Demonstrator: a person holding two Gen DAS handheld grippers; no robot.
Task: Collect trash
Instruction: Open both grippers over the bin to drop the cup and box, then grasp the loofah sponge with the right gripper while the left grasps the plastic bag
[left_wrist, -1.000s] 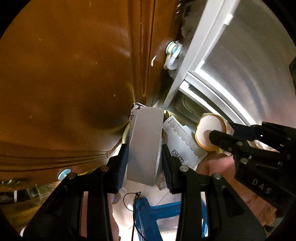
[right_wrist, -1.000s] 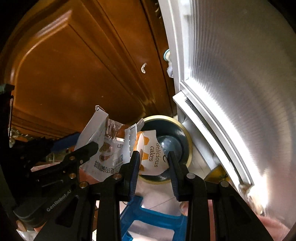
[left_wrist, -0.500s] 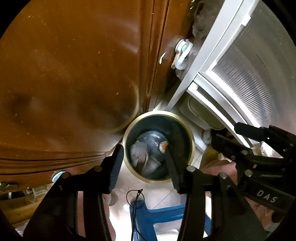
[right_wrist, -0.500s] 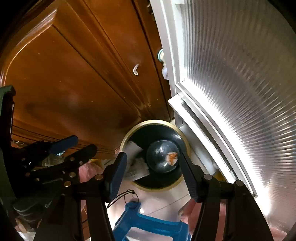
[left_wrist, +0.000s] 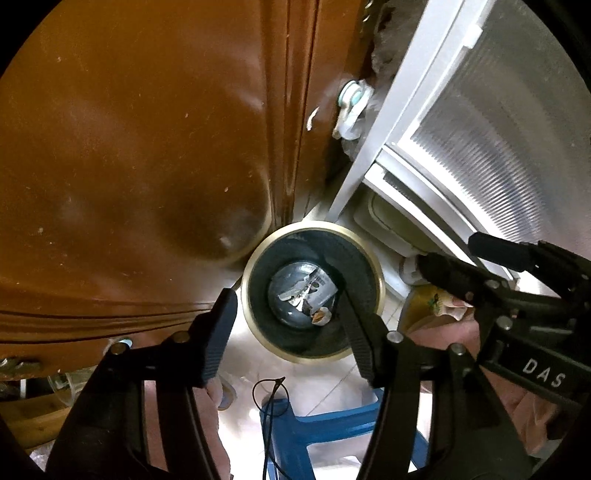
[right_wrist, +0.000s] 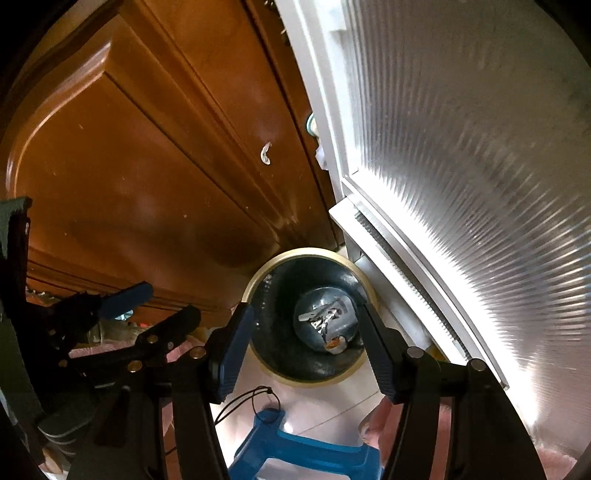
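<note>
A round dark trash bin with a gold rim (left_wrist: 376, 273) stands on the floor below both grippers; it also shows in the right wrist view (right_wrist: 255, 284). Crumpled wrappers (left_wrist: 304, 291) lie at its bottom, also seen in the right wrist view (right_wrist: 327, 319). My left gripper (left_wrist: 284, 314) is open and empty above the bin. My right gripper (right_wrist: 304, 325) is open and empty above the bin too. The right gripper shows at the right of the left wrist view (left_wrist: 458, 258), the left gripper at the left of the right wrist view (right_wrist: 155, 306).
A brown wooden cabinet door (left_wrist: 129, 147) rises left of the bin. A silver ribbed appliance door (right_wrist: 461, 147) stands to its right. A blue plastic stool (right_wrist: 295, 450) sits on the light tiled floor below the grippers.
Both grippers opened and let go of their trash: the white box and the snack wrappers dropped into the bin. Both grippers have since opened wider and stay above the bin.
</note>
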